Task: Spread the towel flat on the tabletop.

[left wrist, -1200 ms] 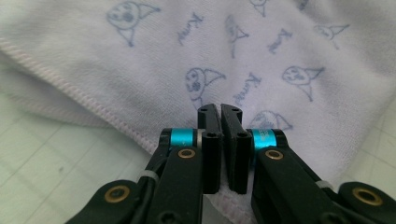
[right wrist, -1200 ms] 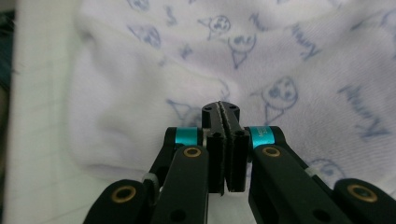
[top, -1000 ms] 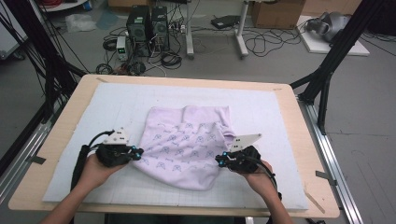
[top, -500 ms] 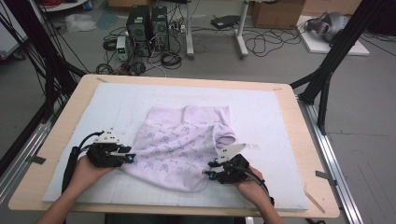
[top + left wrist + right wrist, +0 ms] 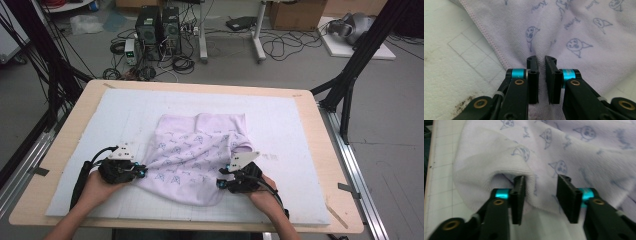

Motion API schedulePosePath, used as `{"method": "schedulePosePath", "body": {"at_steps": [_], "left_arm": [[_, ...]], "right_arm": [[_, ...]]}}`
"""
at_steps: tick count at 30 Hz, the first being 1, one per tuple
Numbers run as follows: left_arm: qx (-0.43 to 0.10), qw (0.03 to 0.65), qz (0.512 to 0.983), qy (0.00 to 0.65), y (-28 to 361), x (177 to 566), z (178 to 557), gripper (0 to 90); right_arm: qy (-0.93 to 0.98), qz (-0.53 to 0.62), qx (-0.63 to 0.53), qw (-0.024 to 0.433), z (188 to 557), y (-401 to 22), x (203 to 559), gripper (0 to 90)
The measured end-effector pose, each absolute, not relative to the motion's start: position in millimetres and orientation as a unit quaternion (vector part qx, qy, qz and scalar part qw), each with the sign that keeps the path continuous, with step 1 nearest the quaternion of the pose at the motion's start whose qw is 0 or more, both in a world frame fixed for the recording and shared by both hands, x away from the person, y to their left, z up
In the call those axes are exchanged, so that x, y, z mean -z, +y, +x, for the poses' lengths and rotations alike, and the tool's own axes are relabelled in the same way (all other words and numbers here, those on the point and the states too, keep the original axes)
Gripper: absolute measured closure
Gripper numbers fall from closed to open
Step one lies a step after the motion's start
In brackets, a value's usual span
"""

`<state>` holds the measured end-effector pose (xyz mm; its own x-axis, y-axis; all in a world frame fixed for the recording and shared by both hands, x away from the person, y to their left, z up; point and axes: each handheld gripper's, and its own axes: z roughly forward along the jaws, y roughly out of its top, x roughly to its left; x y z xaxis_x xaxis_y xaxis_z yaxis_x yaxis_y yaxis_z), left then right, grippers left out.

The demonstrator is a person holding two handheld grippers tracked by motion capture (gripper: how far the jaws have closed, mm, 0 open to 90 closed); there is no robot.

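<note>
cloth (image 5: pixel 197 152) mid mat (image 5: pixel 290 115), mat on table (image 5: pixel 75 115)

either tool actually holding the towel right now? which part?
Left tool: jaws nearly shut, pinching the lilac towel just inside its left hem. Right tool: jaws apart around a fold at the right edge, not clamped yet.

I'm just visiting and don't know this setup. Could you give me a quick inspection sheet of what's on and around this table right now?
Surface: white gridded mat on a wooden table; dark stains near the left gripper.
Job's things: lilac printed towel, rumpled, mid-mat.
Clutter: nothing seen on the mat.
Grippers: left gripper nearly shut, pinching the towel's edge, having just closed; right gripper apart, a towel fold draped over one jaw, cloth between.
Cables: a black cable trails from the left gripper; loose cables on the floor.
Surroundings: computer towers, cardboard boxes, black frame legs.
</note>
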<state>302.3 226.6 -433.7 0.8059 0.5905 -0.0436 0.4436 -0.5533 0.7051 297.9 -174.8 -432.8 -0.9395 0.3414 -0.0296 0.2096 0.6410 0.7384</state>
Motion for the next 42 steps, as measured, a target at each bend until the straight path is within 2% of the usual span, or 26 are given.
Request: {"method": "schedulePosePath", "body": {"at_steps": [3, 6, 13, 18, 21, 24, 28, 32, 36, 39, 42], "left_arm": [[-0.094, 0.381, 0.874, 0.287, 223.8, 429.0, 298.0, 82.7], [-0.094, 0.394, 0.87, 0.281, 221.2, 419.7, 291.8, 82.8], [-0.097, 0.426, 0.862, 0.258, 214.7, 391.4, 272.6, 82.8], [-0.094, 0.444, 0.858, 0.24, 204.4, 378.6, 263.7, 82.8], [-0.104, 0.433, 0.863, 0.24, 198.9, 381.2, 269.2, 82.7], [-0.104, 0.416, 0.865, 0.262, 195.4, 394.3, 284.8, 82.5], [-0.106, 0.398, 0.86, 0.302, 192.2, 415.4, 312.3, 82.3], [-0.099, 0.383, 0.864, 0.312, 185.4, 430.1, 328.4, 81.9], [-0.102, 0.386, 0.862, 0.311, 185.9, 427.9, 327.5, 79.2], [-0.103, 0.393, 0.858, 0.313, 192.9, 423.7, 323.8, 72.7], [-0.108, 0.401, 0.854, 0.314, 201.4, 418.0, 317.1, 65.0]], "right_arm": [[0.901, 0.147, -0.403, 0.058, 304.0, -173.1, 435.9, 83.1], [0.901, 0.147, -0.405, 0.045, 302.9, -176.8, 433.2, 86.3], [0.892, 0.15, -0.421, 0.059, 282.2, -205.6, 402.7, 86.9], [0.885, 0.149, -0.432, 0.094, 269.4, -225.6, 366.8, 86.9], [0.888, 0.153, -0.419, 0.115, 278.1, -225.9, 352.6, 86.8], [0.895, 0.16, -0.403, 0.104, 302.2, -210.5, 357.6, 86.8], [0.911, 0.173, -0.365, 0.079, 339.0, -178.6, 387.8, 86.7], [0.92, 0.187, -0.341, 0.056, 357.4, -158.1, 414.5, 86.5], [0.922, 0.193, -0.333, 0.046, 361.1, -155.3, 421.4, 83.8], [0.911, 0.193, -0.358, 0.065, 354.5, -162.4, 410.1, 75.9], [0.901, 0.19, -0.379, 0.089, 341.5, -172.3, 394.5, 72.0]]}}
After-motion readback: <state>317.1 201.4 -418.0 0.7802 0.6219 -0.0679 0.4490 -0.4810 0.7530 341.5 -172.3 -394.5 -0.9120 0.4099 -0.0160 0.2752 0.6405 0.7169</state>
